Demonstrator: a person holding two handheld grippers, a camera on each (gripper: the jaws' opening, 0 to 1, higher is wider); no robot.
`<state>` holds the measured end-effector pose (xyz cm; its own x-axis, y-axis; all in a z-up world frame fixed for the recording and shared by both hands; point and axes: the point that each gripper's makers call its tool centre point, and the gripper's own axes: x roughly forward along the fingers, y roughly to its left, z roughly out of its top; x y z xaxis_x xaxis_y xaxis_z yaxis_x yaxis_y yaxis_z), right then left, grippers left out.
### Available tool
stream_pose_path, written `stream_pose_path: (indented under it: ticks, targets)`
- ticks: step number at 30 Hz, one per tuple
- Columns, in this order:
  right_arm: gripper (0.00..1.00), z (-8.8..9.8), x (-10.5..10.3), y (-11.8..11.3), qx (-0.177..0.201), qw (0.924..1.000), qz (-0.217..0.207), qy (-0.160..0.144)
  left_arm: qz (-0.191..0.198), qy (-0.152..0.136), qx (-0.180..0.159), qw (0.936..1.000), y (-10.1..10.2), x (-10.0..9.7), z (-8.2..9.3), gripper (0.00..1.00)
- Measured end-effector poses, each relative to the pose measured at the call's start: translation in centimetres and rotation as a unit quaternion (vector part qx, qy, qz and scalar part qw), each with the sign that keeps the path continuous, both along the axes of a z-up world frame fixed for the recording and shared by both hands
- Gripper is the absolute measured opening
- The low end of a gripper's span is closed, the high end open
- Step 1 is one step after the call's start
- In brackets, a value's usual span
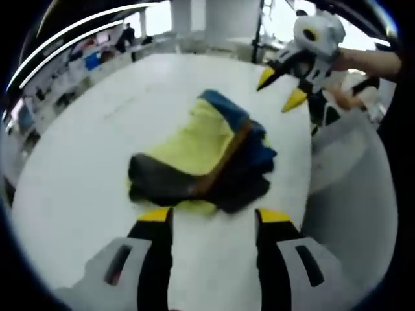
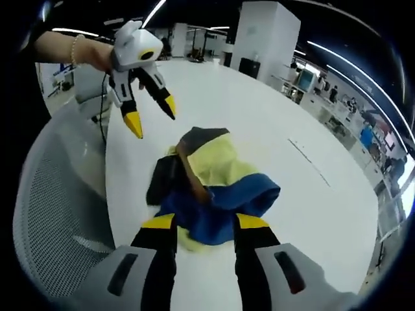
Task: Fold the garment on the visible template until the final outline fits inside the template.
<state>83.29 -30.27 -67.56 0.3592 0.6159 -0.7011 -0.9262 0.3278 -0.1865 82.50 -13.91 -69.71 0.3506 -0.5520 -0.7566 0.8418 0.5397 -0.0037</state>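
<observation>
A crumpled, partly folded garment (image 1: 207,152) in yellow, blue, black and brown lies on the white table (image 1: 84,168). In the left gripper view my left gripper (image 1: 214,215) stands open just short of the garment's black edge, nothing between its jaws. The right gripper (image 1: 280,89) hangs open above the table's far right edge, held by a hand. From the right gripper view, the garment (image 2: 214,175) shows its blue part nearest; my right gripper (image 2: 205,221) is open, jaws either side of that blue edge. The left gripper (image 2: 152,115) hovers open beyond the garment.
A grey mesh chair (image 2: 58,207) stands against the table's curved edge; it also appears as the chair (image 1: 353,194). A faint thin line (image 2: 308,162) marks the tabletop beside the garment. Desks and pillars of an office lie beyond the table.
</observation>
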Motion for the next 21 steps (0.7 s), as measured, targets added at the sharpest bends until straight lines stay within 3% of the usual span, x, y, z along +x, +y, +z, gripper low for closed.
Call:
stream_pose_path:
  ticks: [6,12,21]
  targets:
    - [0.32,-0.7,0.4,0.7,-0.03,0.9989,0.032,-0.018,-0.016,-0.022,0.017,0.9995,-0.3,1.3,-0.5,0.36]
    - [0.3,-1.1,1.1,0.9,-0.056,0.9959,0.058,-0.042,-0.068,-0.052,0.075,0.9935,-0.2,2.2,-1.5,0.36]
    - [0.27,-2.1,1.9,1.0,-0.077,0.9929,0.076,-0.051,-0.078,-0.048,0.073,0.9932,-0.8,3.1,-2.7,0.33]
